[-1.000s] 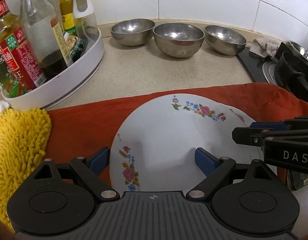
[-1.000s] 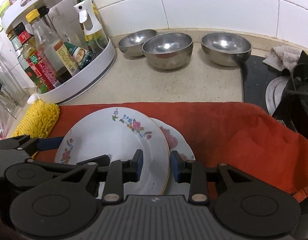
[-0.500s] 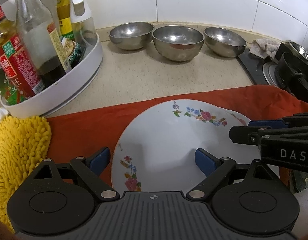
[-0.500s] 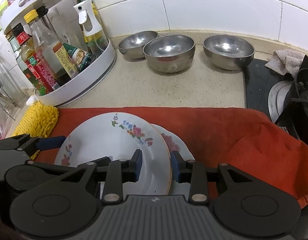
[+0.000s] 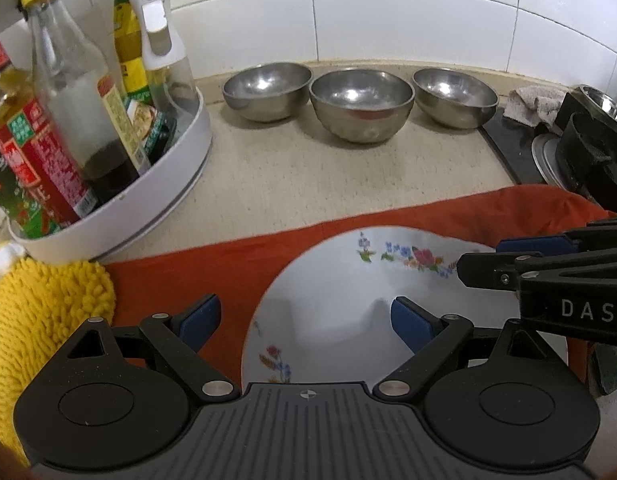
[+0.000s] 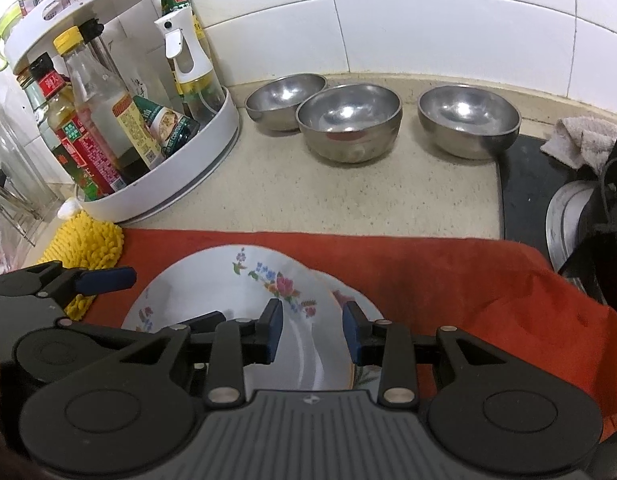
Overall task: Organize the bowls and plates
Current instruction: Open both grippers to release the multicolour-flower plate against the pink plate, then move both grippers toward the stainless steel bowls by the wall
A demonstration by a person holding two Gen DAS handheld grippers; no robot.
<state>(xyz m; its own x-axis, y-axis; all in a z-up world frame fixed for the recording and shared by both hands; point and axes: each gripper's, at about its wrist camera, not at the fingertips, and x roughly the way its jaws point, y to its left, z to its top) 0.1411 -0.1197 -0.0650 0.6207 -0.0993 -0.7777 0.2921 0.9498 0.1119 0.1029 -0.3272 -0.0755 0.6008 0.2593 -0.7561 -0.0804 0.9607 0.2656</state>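
Note:
A white floral plate (image 5: pixel 332 300) (image 6: pixel 224 288) lies on an orange cloth (image 5: pixel 212 272) (image 6: pixel 448 276), overlapping a second floral plate (image 6: pixel 354 306) under its right edge. My left gripper (image 5: pixel 304 318) is open, its jaws wide apart across the top plate's left edge. My right gripper (image 6: pixel 312 332) is open, its jaws standing a little apart either side of the top plate's right rim. Three steel bowls (image 5: pixel 360 106) (image 6: pixel 348 120) stand in a row by the tiled wall.
A white round rack of bottles (image 5: pixel 120 184) (image 6: pixel 164 184) stands at the left. A yellow chenille pad (image 5: pixel 40 320) (image 6: pixel 88 246) lies below it. A black stove with a pot (image 5: pixel 588 160) (image 6: pixel 588 208) and a grey rag (image 6: pixel 580 140) are at the right.
Both grippers have drawn back toward me and shifted left a little, so the plates sit lower and further right in the views. The jaws have kept their spacing.

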